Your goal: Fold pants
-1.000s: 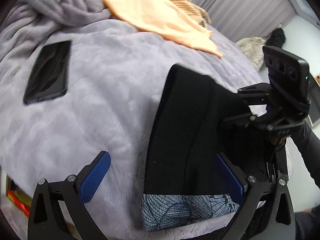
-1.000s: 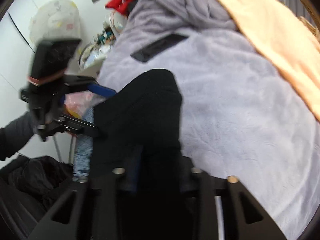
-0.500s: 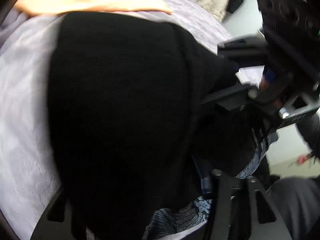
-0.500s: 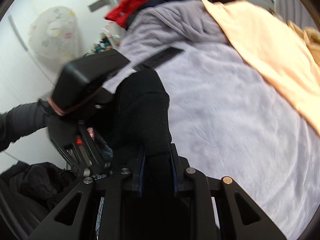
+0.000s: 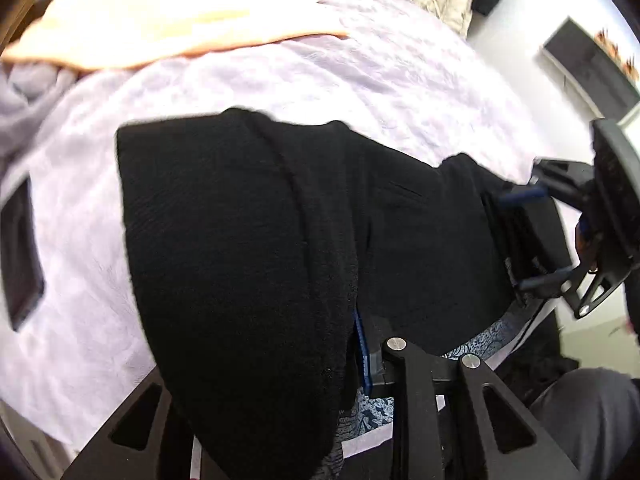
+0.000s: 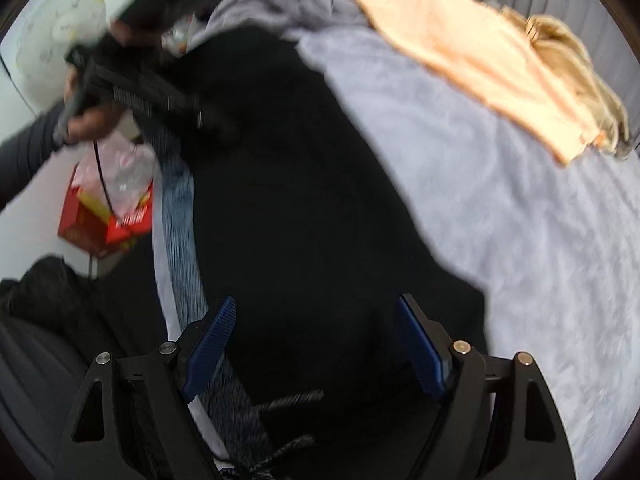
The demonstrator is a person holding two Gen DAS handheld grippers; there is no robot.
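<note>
Lilac bed blanket [image 6: 500, 208] lies beyond both grippers. Right gripper [image 6: 316, 350] has released and now stands open over the black pants [image 6: 304, 208]; left gripper [image 5: 352, 356] remains clamped on their folded edge, one fold apparently complete.

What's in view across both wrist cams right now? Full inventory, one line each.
Pants: 1, black, lying on the blanket near its edge, one end draped over the left gripper.
Blanket: 1, lilac-grey, plush, covering the bed.
Cloth: 1, peach, at the far side of the blanket.
Phone: 1, black, flat on the blanket, left edge of the left view.
Patterned fabric: 1, blue-white, under the pants along the bed edge.
Box: 1, red, beside the bed on the floor.
Left gripper: 1, black with blue pads, shut on the pants.
Right gripper: 1, black with blue pads, open over the pants.
</note>
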